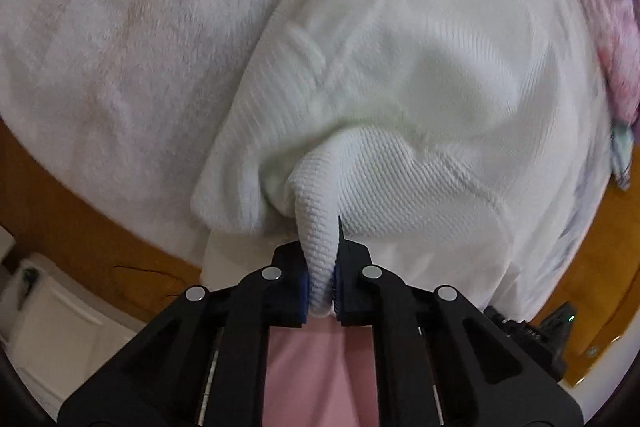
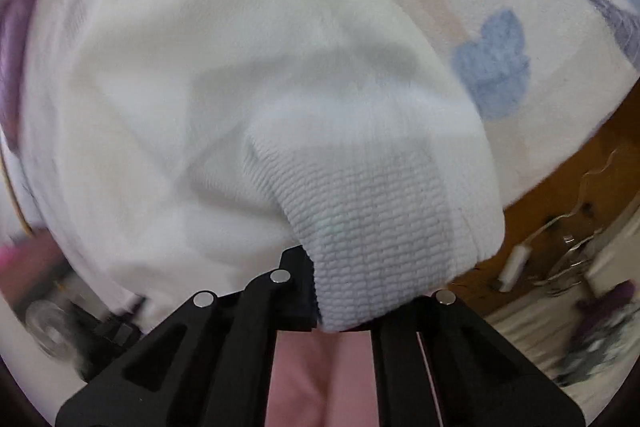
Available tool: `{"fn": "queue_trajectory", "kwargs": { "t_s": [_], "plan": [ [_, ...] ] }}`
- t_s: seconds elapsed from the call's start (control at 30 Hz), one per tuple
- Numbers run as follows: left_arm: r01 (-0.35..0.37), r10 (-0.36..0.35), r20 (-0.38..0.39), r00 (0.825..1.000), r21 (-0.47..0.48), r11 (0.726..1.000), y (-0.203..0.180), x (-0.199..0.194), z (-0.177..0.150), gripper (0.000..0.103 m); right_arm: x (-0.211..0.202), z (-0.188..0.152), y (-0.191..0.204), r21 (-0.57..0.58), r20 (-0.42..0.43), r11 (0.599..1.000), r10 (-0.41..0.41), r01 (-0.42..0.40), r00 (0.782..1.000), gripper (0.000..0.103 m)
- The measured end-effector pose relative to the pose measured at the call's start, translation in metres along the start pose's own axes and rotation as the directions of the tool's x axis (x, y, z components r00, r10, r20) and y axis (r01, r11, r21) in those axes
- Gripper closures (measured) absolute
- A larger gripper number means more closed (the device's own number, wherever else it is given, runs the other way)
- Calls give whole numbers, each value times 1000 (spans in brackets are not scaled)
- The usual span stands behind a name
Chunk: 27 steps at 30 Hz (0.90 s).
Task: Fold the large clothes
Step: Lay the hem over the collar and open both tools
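A white ribbed knit garment (image 1: 420,99) lies on a white fluffy blanket (image 1: 120,27). My left gripper (image 1: 322,267) is shut on a bunched fold of the garment's near edge, lifted off the blanket. In the right wrist view the same white garment (image 2: 240,87) fills the frame. My right gripper (image 2: 352,291) is shut on its ribbed hem, which drapes over and hides the right finger.
A pink and purple cloth (image 1: 612,27) lies at the far right. The blanket's blue and orange print (image 2: 492,63) shows right of the garment. The wooden floor (image 1: 80,219) runs beyond the blanket's edge. A cable and small items (image 2: 520,259) lie on the floor at right.
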State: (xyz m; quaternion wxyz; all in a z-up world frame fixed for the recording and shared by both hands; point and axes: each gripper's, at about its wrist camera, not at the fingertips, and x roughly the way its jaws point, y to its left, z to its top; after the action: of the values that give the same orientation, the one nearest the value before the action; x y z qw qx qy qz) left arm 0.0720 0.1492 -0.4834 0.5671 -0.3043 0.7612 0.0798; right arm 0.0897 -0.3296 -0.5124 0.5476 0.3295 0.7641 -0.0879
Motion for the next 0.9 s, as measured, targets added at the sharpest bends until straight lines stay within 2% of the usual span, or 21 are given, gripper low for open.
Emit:
{"fn": "queue_trajectory", "kwargs": {
  "t_s": [0.13,0.2,0.23,0.3,0.33,0.37,0.4,0.43,0.47,0.57,0.67,0.8,0.9],
  "plan": [
    [-74,74,-4,997,24,997,7,12,-13,95,15,-5,-26,46,-33,998,-29,30,999,99],
    [-109,109,-2,994,48,993,7,19,-12,90,25,0,-32,46,-44,997,-56,58,997,94],
    [-121,122,-8,993,50,991,6,22,-10,88,30,2,-29,37,-48,995,-88,90,995,81],
    [-172,175,-43,984,63,983,-1,22,-2,81,37,4,-23,-6,-83,977,-214,214,973,55],
    [-189,193,-55,980,77,979,-9,19,5,76,37,4,-22,-21,-96,968,-251,251,963,46],
    [-212,219,-60,974,107,971,-15,12,8,63,29,3,-23,-31,-95,967,-255,253,962,43],
    [-223,230,-35,972,147,964,-23,-3,10,54,21,2,-24,-29,-89,976,-217,215,972,41],
    [-218,221,-1,975,167,962,-28,-16,11,39,11,2,-28,-20,-82,986,-167,166,983,34],
    [-219,215,41,976,186,958,-33,-32,12,31,-4,2,-32,-9,-78,993,-118,118,990,29],
    [-203,183,108,977,212,956,-38,-69,23,29,-47,14,-36,-20,-7,993,-118,118,993,28],
    [-183,149,169,974,208,961,-44,-92,53,27,-83,35,-30,-44,82,995,-83,87,993,28],
    [-139,109,206,973,138,981,-53,-94,101,27,-112,89,-5,-42,162,998,-45,52,986,28],
    [-107,81,254,964,92,990,-53,-96,144,27,-121,126,26,-63,194,998,17,-5,981,28]
  ]
}}
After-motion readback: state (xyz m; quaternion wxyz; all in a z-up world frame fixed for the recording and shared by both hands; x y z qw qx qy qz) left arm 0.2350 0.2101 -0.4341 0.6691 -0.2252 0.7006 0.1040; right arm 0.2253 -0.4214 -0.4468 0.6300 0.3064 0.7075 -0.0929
